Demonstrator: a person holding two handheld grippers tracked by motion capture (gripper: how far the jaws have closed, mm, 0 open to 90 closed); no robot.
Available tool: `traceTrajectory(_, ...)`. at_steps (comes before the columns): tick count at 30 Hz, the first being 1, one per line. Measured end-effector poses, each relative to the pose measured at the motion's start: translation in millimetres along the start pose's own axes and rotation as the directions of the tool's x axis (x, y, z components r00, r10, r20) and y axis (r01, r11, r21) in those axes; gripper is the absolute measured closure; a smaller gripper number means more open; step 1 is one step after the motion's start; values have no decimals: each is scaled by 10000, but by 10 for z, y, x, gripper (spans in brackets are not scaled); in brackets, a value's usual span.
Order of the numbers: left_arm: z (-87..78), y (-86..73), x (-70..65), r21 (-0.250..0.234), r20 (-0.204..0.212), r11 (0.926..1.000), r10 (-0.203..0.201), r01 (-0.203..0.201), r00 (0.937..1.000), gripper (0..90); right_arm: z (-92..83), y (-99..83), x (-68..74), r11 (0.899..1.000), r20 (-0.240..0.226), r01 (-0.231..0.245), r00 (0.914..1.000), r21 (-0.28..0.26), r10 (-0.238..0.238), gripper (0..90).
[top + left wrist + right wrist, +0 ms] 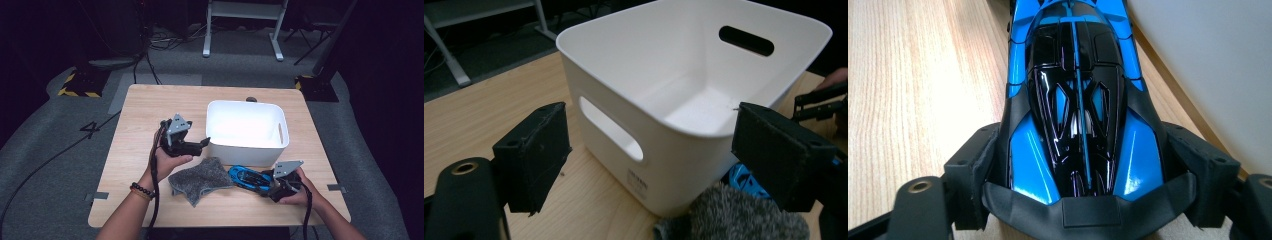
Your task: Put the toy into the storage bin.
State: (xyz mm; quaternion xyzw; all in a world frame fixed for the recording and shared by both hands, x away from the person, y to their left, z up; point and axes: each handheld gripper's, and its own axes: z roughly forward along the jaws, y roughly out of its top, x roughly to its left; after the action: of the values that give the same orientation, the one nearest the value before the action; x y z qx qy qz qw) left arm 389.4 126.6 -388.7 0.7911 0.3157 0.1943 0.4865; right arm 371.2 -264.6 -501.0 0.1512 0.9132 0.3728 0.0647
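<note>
The toy car (250, 177) lies on the table (140, 110) in front of the bin (247, 131), long axis in line with the right gripper (272, 182), whose jaws clamp its rear flanks. The left gripper (202, 144), jaws apart and empty, hovers level, pointing at the bin above the grey cloth (200, 179).

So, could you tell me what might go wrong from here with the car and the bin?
1. The right gripper clasps only the tail of the blue toy car, so it might swivel or slip when lifted.
2. The grey cloth touches the car's nose and could drag.
3. The white bin stands close; the car may clip its wall.
</note>
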Motion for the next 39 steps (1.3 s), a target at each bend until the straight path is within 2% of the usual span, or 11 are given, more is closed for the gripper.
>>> traceTrajectory(5, -111, -234, 36, 650, -109, 9962, 596, -587, 9982, 160, -23, -9, -1, 9999, 6, 63, 10000, 114, -63, 245)
traceTrajectory(9, -118, -502, 111, 1825, -843, 9791, 1066, -899, 9907, 162, -43, -15, 5, 9998, 20, 100, 9999, 161, -101, 246)
traceTrajectory(10, -115, -600, 150, 2090, -1016, 9748, 1013, -783, 9897, 162, -49, -14, 7, 9998, 26, 101, 9999, 186, -102, 247)
traceTrajectory(15, -87, -917, 322, 3001, -1008, 9535, 613, -284, 9930, 165, -115, -29, 4, 9997, -25, 89, 10000, 222, -88, 247)
traceTrajectory(18, -70, -1028, 381, 3160, -865, 9486, 478, -181, 9951, 171, -145, -25, 9, 9997, 0, 120, 9999, 219, -120, 248)
traceTrajectory(20, -50, -1094, 419, 3359, -852, 9415, 603, -282, 9945, 174, -156, -21, 12, 9996, 6, 145, 9999, 244, -145, 248)
traceTrajectory(23, -16, -1191, 502, 3592, -761, 9328, -4, 278, 9971, 174, -170, -19, 13, 9995, -1, 183, 9998, 255, -183, 248)
traceTrajectory(26, 7, -1248, 544, 3712, -831, 9271, -231, 525, 9963, 173, -180, -18, 18, 9993, 9, 260, 9997, 282, -260, 248)
traceTrajectory(28, 14, -1273, 580, 3573, -749, 9312, -482, 719, 9960, 162, -185, -9, 33, 9990, 32, 337, 9994, 299, -338, 248)
traceTrajectory(31, 23, -1304, 608, 3265, -943, 9410, -610, 887, 9937, 152, -205, 17, 56, 9984, 104, 487, 9987, 277, -490, 249)
traceTrajectory(39, 86, -1273, 619, 3300, -895, 9405, -539, 807, 9945, 129, -268, 70, 69, 9984, 183, 558, 9983, 76, -559, 249)
